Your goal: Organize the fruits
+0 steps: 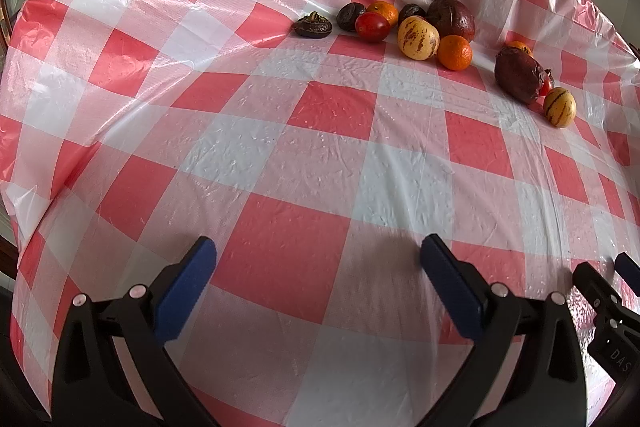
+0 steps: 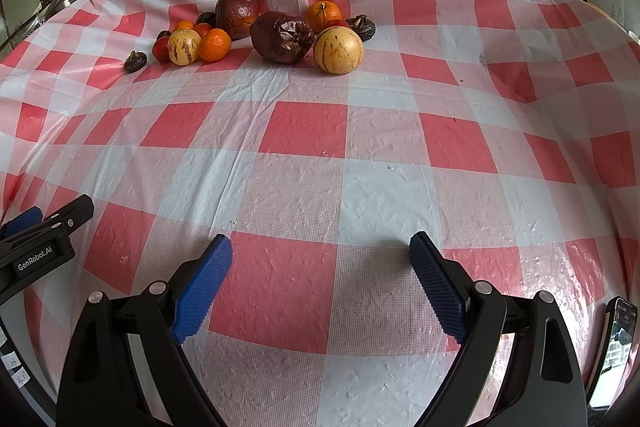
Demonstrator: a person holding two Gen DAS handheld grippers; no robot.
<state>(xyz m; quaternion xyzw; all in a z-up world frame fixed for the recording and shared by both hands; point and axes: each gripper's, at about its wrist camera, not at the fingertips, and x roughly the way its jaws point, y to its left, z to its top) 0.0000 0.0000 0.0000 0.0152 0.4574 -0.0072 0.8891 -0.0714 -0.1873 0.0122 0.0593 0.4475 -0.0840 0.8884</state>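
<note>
The fruits point(image 2: 264, 33) lay in a loose pile at the far side of the desk point(image 2: 304, 187), well apart from both sets of fingers. From the right wrist I saw a wrinkled dark-red fruit point(image 2: 282, 37) at the middle, a yellow striped melon point(image 2: 338, 50) touching its right side, an orange point(image 2: 324, 15) behind, and to the left a smaller striped melon point(image 2: 184, 47) beside a mandarin point(image 2: 215, 45). A small dark shrivelled fruit point(image 2: 135, 61) sat apart at the left end.

My right gripper point(image 2: 320, 279) had its blue fingers point(image 2: 202, 291) spread wide and held nothing. My left gripper point(image 1: 316, 283) was likewise wide open and empty over the checked cloth point(image 1: 280, 147).

The left wrist view showed the pile as two groups with a gap between, near the upper right. Only the right view showed a phone point(image 2: 614, 351) at the desk's near right edge.
</note>
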